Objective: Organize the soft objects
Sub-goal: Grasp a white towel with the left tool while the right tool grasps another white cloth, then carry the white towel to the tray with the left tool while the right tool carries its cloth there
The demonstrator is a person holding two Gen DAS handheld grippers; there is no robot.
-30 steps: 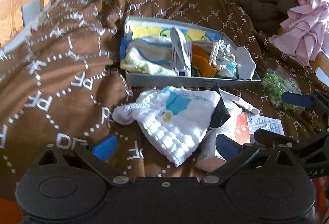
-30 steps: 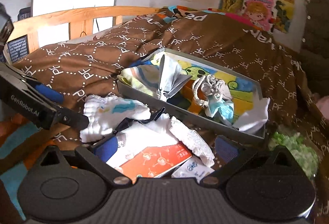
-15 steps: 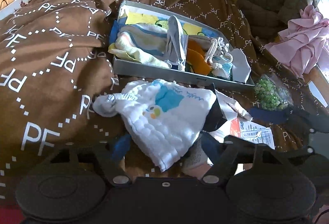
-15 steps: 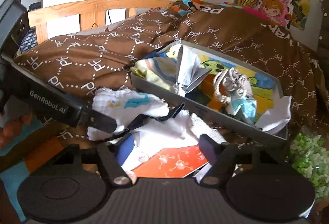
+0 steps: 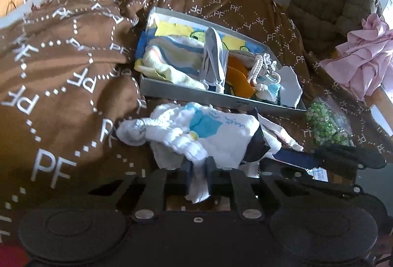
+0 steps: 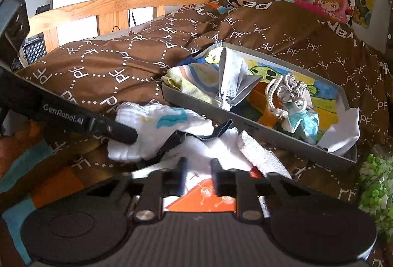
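Brown "PF"-lettered duvet [image 5: 73,65] under white cloth [image 5: 221,134], near grey box [image 5: 216,96]; left gripper [image 5: 198,168], "GenRobot.AI"-marked, closing on its edge; right gripper [image 6: 198,166] closing on white fabric.

Brown PF-printed bed quilt [image 5: 73,65]; bearing grey tray [image 5: 196,94], white cloth [image 5: 208,134], green-bead bag [image 5: 324,122], pink garment [image 5: 363,63].

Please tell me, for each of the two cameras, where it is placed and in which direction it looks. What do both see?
Left wrist: sits on the left gripper, looking forward and down at the white cloth; its closing jaws pinch the cloth's near edge.
Right wrist: sits on the right gripper, looking forward and down at white fabric over an orange box; its jaws are closing there.
Shared: the grey tray, the brown blanket, the white cloth, each other's gripper.
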